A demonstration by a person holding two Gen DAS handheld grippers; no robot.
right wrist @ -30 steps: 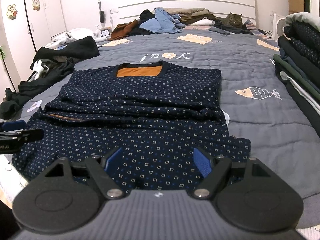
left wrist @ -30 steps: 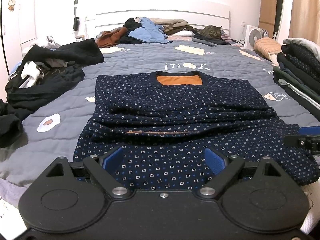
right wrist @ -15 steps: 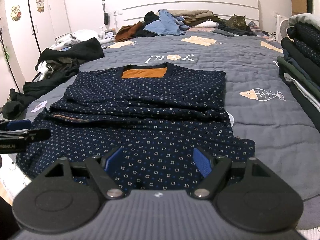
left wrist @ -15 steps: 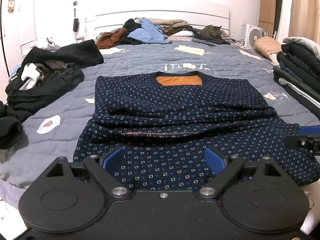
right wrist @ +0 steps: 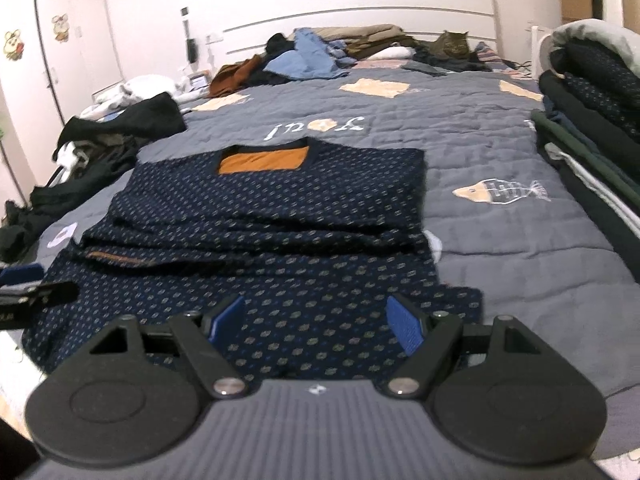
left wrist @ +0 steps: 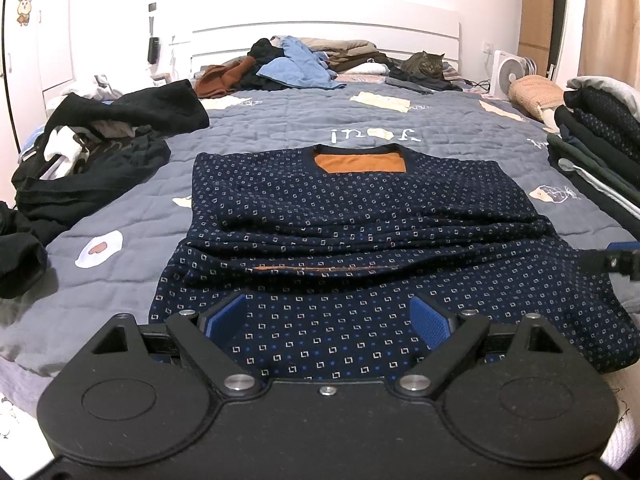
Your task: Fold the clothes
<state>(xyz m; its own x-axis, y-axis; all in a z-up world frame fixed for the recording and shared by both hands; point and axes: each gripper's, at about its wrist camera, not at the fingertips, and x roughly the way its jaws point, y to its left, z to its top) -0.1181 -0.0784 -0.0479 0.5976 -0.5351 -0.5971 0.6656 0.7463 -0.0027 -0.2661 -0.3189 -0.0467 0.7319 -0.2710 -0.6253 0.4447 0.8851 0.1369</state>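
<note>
The sweater (left wrist: pixel 352 216) lies mid-bed, sleeves folded in, hem nearest me. My left gripper (left wrist: pixel 326 320) and right gripper (right wrist: pixel 316 322) hover over that hem, jaws wide, empty. Next, I judge: pinch both hem corners, fold toward the far collar.

Bedroom, pale walls. White slatted headboard (left wrist: pixel 324 38) at the bed's far edge; grey quilted bedspread (left wrist: pixel 280 120). White wardrobe doors (right wrist: pixel 44 52) with mouse stickers, left. White fan (left wrist: pixel 510 74) and curtain (left wrist: pixel 608 20), right.
</note>
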